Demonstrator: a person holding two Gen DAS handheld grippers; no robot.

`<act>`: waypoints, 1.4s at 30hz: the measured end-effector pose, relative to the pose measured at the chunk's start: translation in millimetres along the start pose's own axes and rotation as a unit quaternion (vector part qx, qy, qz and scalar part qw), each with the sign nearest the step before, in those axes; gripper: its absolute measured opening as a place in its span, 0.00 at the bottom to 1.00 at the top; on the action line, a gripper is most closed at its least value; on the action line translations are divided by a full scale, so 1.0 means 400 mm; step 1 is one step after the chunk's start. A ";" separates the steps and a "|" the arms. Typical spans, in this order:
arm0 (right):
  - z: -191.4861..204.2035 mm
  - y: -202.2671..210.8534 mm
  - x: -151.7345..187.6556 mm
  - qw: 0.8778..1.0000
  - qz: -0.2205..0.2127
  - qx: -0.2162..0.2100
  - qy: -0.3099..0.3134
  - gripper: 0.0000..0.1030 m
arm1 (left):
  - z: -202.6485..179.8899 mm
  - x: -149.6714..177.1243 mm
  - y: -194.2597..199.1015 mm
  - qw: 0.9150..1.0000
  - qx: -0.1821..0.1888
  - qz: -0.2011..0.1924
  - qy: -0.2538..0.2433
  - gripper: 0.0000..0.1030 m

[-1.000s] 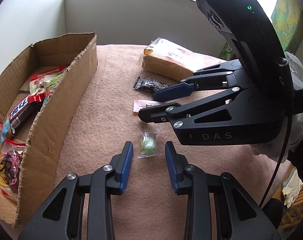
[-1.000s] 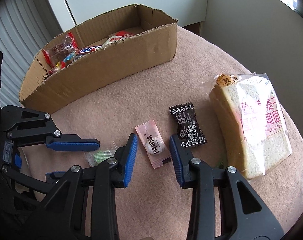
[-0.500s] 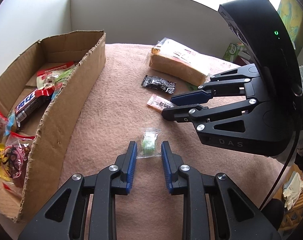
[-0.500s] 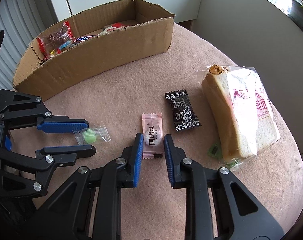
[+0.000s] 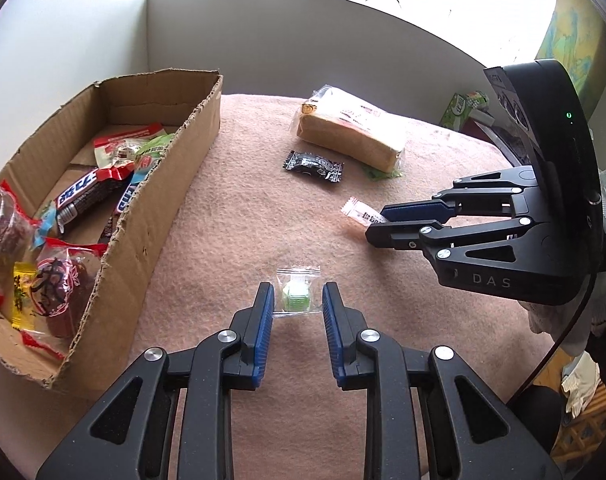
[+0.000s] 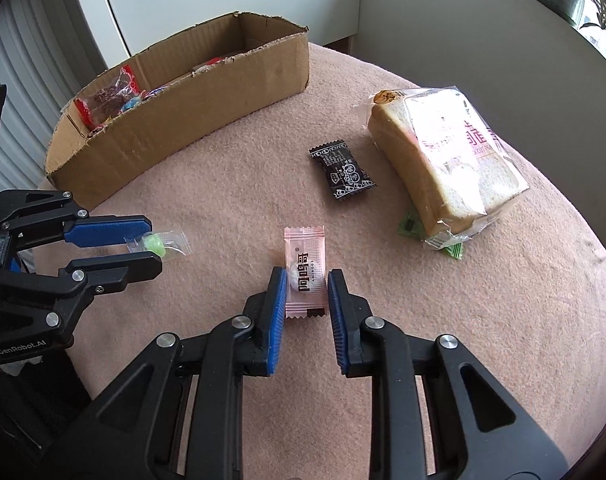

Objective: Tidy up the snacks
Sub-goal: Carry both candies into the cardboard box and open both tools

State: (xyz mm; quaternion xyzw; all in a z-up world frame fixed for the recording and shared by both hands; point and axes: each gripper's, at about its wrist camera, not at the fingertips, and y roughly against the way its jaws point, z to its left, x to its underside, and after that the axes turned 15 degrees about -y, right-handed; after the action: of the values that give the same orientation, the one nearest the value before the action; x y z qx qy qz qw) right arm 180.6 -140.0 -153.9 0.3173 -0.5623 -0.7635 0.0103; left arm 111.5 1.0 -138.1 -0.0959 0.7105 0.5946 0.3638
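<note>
- In the cardboard box (image 5: 151, 216): several snacks already packed.
- Left gripper (image 5: 297, 300) clamps green candy (image 5: 297, 295); right gripper (image 6: 306, 286) clamps pink candy (image 6: 305, 270).
- Remaining on cloth (image 6: 239, 184): black packet (image 6: 341, 170), bread (image 6: 447, 152).

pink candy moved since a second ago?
Yes. In the right wrist view the pink candy no longer lies beside the black candy; it sits nearer the camera, between the right gripper pads.
</note>
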 end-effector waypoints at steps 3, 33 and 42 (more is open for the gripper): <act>0.002 0.026 0.008 1.000 -0.010 -0.001 -0.005 0.21 | -0.002 0.012 0.016 1.000 -0.001 0.000 0.000 0.22; 0.248 0.171 -0.183 0.992 -0.097 -0.075 0.009 0.21 | 0.249 0.025 0.271 0.990 -0.092 -0.090 0.065 0.22; 0.324 0.085 -0.216 0.993 -0.076 -0.093 0.006 0.21 | 0.322 0.032 0.267 0.987 -0.109 -0.085 0.085 0.22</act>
State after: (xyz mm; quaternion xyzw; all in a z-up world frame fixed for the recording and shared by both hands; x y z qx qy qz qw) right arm 173.5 -9.8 -62.0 0.3611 -0.4629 -0.8094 -0.0150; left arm 93.3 151.9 -66.9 -0.2454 0.6592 0.6250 0.3386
